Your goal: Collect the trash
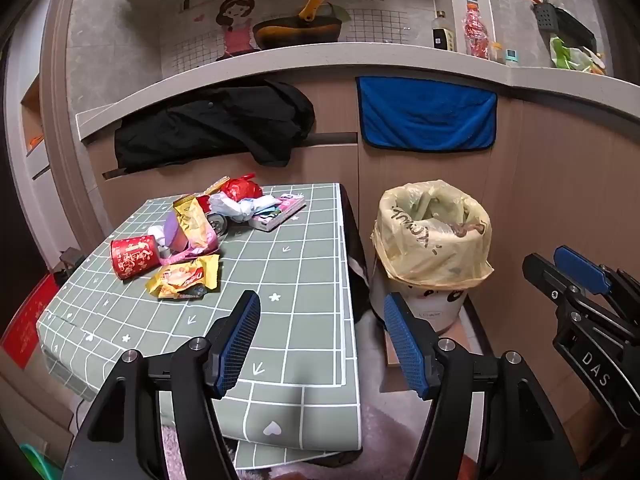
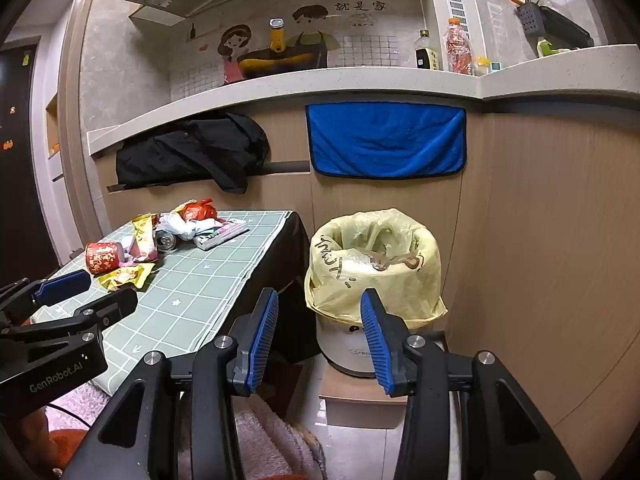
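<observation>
Both tongs, left tongs (image 1: 322, 336) and right tongs (image 2: 320, 338), gape wide, empty, near table trash (image 1: 192, 232)

Near tabletop (image 1: 304, 320) bare; trash pile (image 1: 208, 232) crowds far-left corner.

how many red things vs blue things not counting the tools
red: 3, the cup, the bag, the bottle
blue: 1, the towel
total: 4
</observation>
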A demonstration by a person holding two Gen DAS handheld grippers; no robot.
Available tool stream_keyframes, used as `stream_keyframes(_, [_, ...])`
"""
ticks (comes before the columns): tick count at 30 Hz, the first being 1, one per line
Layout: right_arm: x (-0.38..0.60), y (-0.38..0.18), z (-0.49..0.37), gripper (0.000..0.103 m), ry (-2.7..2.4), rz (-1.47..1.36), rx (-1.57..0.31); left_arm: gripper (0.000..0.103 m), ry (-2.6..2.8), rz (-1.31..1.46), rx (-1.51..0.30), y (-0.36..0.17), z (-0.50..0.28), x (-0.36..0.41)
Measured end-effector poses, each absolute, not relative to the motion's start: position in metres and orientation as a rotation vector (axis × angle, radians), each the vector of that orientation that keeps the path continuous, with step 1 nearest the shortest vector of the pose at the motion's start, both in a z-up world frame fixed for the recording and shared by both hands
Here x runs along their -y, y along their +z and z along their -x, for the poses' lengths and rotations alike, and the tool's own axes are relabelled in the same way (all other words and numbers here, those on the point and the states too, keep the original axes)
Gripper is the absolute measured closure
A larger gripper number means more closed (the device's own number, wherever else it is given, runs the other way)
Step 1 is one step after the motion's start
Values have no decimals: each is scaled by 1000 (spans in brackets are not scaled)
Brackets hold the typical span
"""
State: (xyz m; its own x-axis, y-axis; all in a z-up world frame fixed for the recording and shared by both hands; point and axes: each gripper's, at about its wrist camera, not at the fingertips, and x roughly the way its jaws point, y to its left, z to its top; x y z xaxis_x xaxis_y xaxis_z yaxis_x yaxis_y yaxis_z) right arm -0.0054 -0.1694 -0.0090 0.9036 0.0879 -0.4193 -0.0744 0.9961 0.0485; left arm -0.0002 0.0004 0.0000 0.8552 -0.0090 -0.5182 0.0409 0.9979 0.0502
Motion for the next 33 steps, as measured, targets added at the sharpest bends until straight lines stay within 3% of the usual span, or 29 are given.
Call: stream_keyframes(33, [159, -4, 11, 62, 93, 6, -407, 38, -31, -50, -489, 7, 10, -9])
